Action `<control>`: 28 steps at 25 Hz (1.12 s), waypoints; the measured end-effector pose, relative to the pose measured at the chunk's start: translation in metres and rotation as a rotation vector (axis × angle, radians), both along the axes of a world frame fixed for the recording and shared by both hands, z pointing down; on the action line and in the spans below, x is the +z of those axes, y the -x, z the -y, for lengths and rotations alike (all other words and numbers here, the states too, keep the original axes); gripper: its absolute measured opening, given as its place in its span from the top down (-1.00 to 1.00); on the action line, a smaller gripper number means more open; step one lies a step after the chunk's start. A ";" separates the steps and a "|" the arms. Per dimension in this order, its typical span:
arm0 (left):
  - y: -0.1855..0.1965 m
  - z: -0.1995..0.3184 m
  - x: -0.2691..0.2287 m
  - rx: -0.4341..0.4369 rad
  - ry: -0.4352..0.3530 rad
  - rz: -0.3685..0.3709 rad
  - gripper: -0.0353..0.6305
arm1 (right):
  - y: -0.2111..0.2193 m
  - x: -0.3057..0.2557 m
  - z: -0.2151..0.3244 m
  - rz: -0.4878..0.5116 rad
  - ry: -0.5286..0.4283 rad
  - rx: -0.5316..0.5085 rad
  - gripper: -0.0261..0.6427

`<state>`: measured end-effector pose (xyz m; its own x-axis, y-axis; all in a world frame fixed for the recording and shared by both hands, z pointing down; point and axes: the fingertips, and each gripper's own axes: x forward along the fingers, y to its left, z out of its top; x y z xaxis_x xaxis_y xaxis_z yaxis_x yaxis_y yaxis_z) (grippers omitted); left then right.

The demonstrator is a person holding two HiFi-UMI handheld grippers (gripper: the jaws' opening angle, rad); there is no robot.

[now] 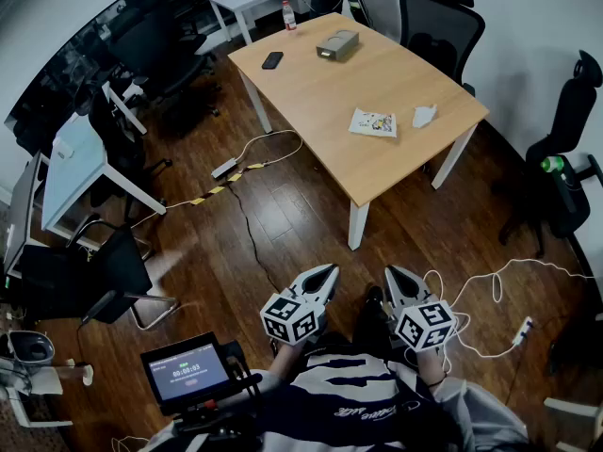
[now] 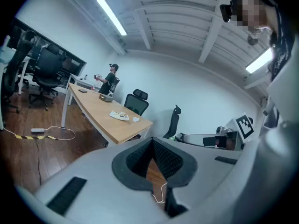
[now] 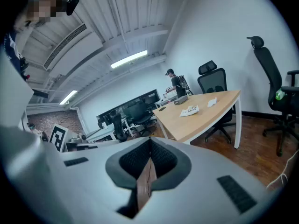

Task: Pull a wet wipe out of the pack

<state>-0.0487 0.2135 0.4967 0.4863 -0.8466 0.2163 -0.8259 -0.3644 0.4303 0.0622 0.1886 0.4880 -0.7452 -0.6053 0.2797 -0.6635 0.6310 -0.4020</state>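
The wet wipe pack (image 1: pixel 373 122) lies flat on the wooden table (image 1: pixel 320 92), near its right end, with a crumpled white wipe (image 1: pixel 424 116) beside it. Both also show small in the left gripper view, pack (image 2: pixel 119 116) and wipe (image 2: pixel 135 119), and in the right gripper view, pack (image 3: pixel 189 110) and wipe (image 3: pixel 211 102). My left gripper (image 1: pixel 329 270) and right gripper (image 1: pixel 390 272) are held close to the person's body, well short of the table, over the floor. Both point toward the table, their jaws together with nothing between them.
A grey box (image 1: pixel 337 44), a dark phone (image 1: pixel 272 60) and a bottle (image 1: pixel 289 15) sit at the table's far end. Office chairs (image 1: pixel 440 22) ring the table. Cables and a power strip (image 1: pixel 224 168) lie on the wood floor. A person stands at the far side (image 2: pixel 110 78).
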 end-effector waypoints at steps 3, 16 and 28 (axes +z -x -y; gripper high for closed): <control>0.001 0.036 -0.001 -0.030 0.001 0.003 0.88 | 0.000 -0.004 0.042 -0.003 -0.012 -0.025 0.95; -0.010 0.173 -0.008 -0.159 -0.003 0.009 0.88 | 0.003 -0.007 0.200 0.020 -0.006 -0.163 0.95; -0.011 0.226 0.011 -0.145 0.074 0.058 0.88 | 0.001 0.019 0.256 0.056 0.068 -0.166 0.95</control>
